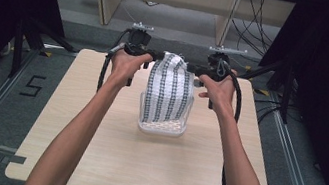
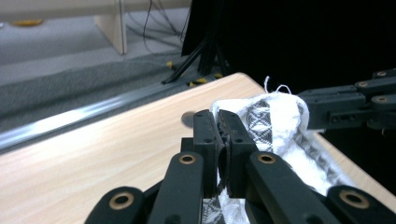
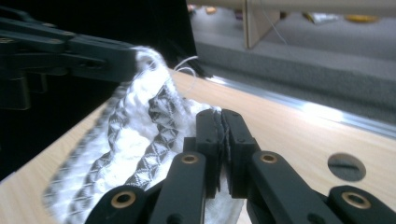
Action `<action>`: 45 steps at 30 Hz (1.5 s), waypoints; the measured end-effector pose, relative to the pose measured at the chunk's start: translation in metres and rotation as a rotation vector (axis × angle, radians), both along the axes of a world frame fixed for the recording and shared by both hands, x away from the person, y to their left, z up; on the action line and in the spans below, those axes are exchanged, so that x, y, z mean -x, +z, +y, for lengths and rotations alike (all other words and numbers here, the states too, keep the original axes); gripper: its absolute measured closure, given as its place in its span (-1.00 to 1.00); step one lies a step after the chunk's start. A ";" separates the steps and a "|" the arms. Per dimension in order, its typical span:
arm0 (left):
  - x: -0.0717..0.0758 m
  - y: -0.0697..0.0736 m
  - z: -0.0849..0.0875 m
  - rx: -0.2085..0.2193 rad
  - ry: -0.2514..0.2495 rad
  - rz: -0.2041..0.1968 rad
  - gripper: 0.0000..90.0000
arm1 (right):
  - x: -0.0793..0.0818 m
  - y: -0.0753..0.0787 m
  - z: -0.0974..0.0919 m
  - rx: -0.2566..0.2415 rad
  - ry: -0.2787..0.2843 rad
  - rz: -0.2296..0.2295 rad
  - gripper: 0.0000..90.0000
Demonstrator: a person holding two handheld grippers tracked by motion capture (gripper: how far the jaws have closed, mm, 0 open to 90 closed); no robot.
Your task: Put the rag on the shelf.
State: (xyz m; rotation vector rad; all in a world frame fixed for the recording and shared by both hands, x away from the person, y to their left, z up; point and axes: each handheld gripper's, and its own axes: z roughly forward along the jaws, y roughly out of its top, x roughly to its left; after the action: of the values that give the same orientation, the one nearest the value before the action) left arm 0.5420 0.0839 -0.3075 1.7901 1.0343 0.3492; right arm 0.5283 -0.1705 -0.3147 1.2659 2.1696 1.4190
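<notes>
A white cloth with grey patterned stripes [image 1: 168, 93] hangs between the two grippers above the middle of the wooden table [image 1: 92, 151]. Its lower end drops into a clear plastic basket [image 1: 143, 105]. My left gripper [image 1: 157, 56] is shut on the cloth's top left edge; in the left gripper view the jaws pinch the cloth [image 2: 275, 116] at the gripper's [image 2: 219, 122] tips. My right gripper [image 1: 191, 68] is shut on the top right edge, and in the right gripper view the cloth [image 3: 135, 135] bunches left of the closed gripper [image 3: 220, 122]. Each view shows the other gripper across the cloth.
The table's front half lies in front of the basket, crossed by the person's forearms. Black stands and cables [image 1: 277, 71] rise behind the table's far corners. A round hole [image 3: 346, 167] sits in the tabletop near the right gripper. Grey floor and wooden furniture legs [image 1: 106, 2] lie beyond.
</notes>
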 end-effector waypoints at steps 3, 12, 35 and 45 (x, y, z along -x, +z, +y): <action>-0.003 -0.008 0.003 -0.008 0.010 0.021 0.91 | -0.008 -0.008 0.001 0.005 -0.006 0.012 0.93; 0.000 -0.031 0.013 -0.025 -0.012 0.090 0.73 | -0.019 -0.024 0.012 0.038 0.002 0.096 0.59; 0.020 -0.032 0.040 -0.013 0.017 0.163 -0.04 | -0.006 -0.017 -0.012 0.017 -0.002 0.087 0.26; 0.034 -0.026 0.050 0.011 0.007 0.138 -0.07 | 0.005 -0.009 -0.017 0.038 0.011 0.065 0.23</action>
State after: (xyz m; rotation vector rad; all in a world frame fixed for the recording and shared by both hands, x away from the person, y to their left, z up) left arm 0.5084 0.1338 -0.3338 1.8213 1.1364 0.2264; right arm 0.5236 -0.1877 -0.3237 1.3065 2.2377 1.3519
